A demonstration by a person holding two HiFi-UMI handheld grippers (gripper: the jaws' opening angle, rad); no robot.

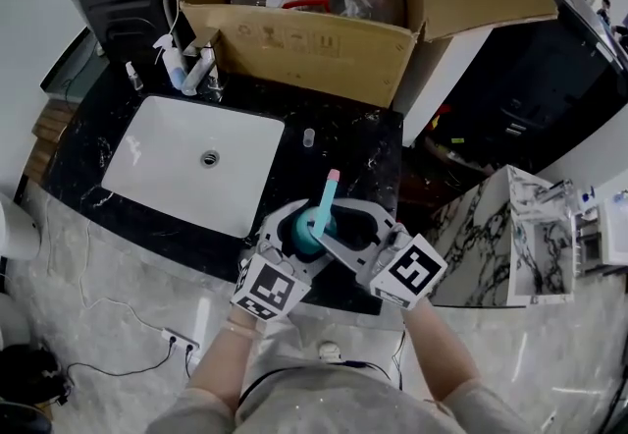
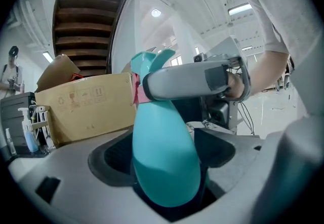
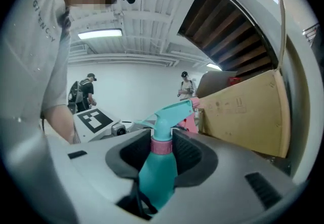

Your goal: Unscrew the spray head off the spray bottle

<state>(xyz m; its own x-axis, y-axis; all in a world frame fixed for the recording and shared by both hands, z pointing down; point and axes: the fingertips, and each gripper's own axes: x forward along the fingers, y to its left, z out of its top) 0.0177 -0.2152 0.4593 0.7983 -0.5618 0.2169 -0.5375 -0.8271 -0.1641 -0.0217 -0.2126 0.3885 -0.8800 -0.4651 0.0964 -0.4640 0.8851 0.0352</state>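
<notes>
The person is holding a teal plastic spray bottle (image 1: 314,231) upright over the front edge of the black marbled desk (image 1: 363,142), just beside the front right corner of the white rectangular sink (image 1: 157,172). Whether its base is touching the desk I cannot tell. The left gripper (image 2: 164,167) is clamping the bottle's rounded body, with its jaws pressing against both sides. The right gripper (image 3: 162,153) is reaching in from the opposite side and gripping the pink ring-shaped collar (image 3: 162,147) with its jaws partly apart. Its ribbed pads are touching the collar on both sides, just under the teal trigger spray head (image 3: 169,115). The spray head is sitting on the bottle, its nozzle pointing toward the open brown cardboard box (image 1: 314,49) at the back of the desk.
</notes>
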